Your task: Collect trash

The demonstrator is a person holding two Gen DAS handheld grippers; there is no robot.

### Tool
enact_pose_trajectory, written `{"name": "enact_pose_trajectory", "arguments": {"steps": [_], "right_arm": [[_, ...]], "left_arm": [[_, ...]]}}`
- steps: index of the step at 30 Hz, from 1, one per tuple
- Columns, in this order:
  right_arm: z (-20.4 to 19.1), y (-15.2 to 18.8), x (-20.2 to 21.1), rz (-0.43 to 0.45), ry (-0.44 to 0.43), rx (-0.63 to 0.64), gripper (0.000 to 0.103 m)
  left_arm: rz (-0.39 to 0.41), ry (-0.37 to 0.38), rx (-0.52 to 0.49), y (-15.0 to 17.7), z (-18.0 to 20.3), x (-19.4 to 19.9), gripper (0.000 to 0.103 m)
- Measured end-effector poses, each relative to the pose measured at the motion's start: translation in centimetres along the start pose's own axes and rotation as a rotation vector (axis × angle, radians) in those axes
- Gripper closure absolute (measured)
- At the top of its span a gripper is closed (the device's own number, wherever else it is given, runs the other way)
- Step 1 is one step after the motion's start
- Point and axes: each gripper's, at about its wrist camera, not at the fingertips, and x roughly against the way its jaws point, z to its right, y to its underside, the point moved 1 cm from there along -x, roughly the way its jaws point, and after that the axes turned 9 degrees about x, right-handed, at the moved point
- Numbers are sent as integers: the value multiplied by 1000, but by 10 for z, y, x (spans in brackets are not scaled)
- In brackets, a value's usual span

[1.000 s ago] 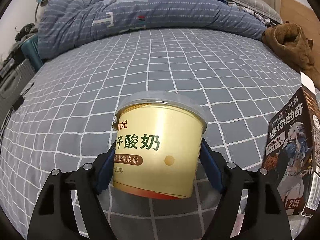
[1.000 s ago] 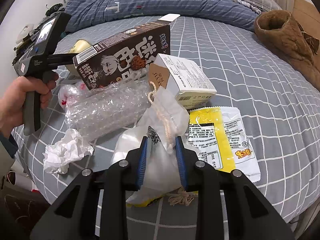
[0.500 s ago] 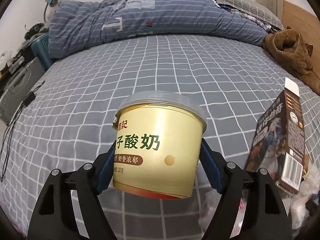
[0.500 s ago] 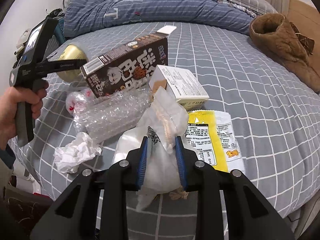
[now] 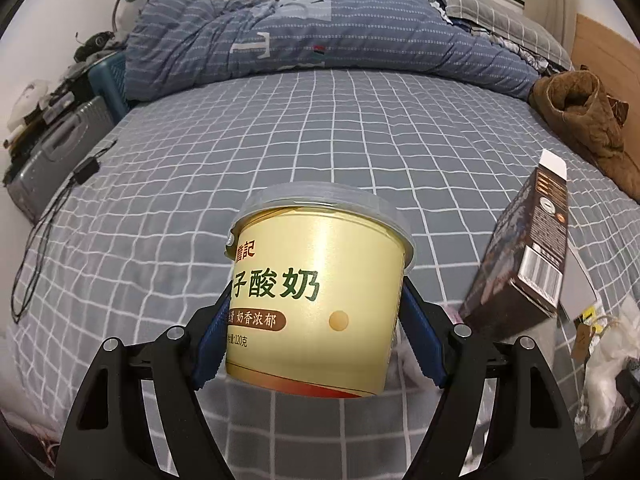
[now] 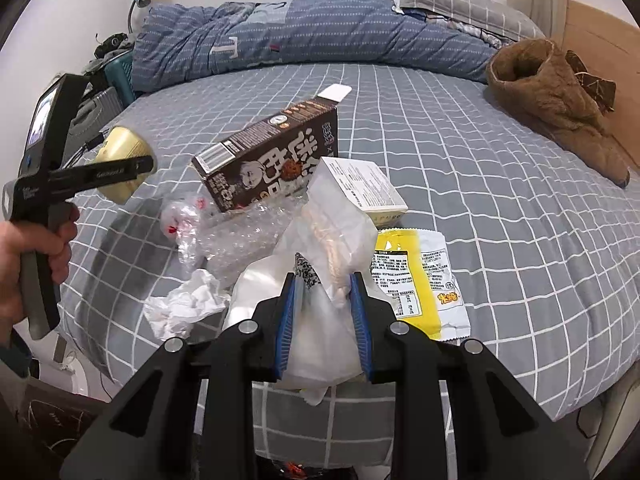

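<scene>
Your left gripper [image 5: 316, 320] pinches the yogurt cup [image 5: 320, 300]; your right gripper [image 6: 325, 320] pinches a white bag [image 6: 320, 280] above the bed [image 6: 520, 220].

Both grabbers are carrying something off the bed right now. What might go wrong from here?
The left gripper clamps the yoghurt cup only low on its smooth, tapered wall, so the cup might slip or tip out.

The right gripper pinches a soft white bag with its lower part hanging loose under the jaws; the thin plastic might slide free or snag the bubble wrap or the yellow wrapper on the bed.
</scene>
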Motion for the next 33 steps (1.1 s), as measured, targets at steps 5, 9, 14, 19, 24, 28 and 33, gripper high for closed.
{"name": "enact_pose_trajectory", "arguments": {"steps": [5,9,14,19,24,28,33], "right_arm": [[-4,0,14,15,-3,-2,77],[-9,-2,25,27,-4,5,77],[-15,-2,41,40,-1,9,77],[-22,-3,59,54,18,27,77],[-24,-3,75,65,28,30,77],[-26,-1,88,74,29,32,77],[-31,3,105,85,35,35,77]], "left_arm": [[2,-3,22,7,-9,25,28],[11,0,40,11,-16,45,28],[16,11,59,17,-22,67,28],[22,20,77,24,-26,90,28],[20,26,83,35,-25,111,28],[16,36,88,45,-23,122,28],[16,48,103,57,-25,139,28]]}}
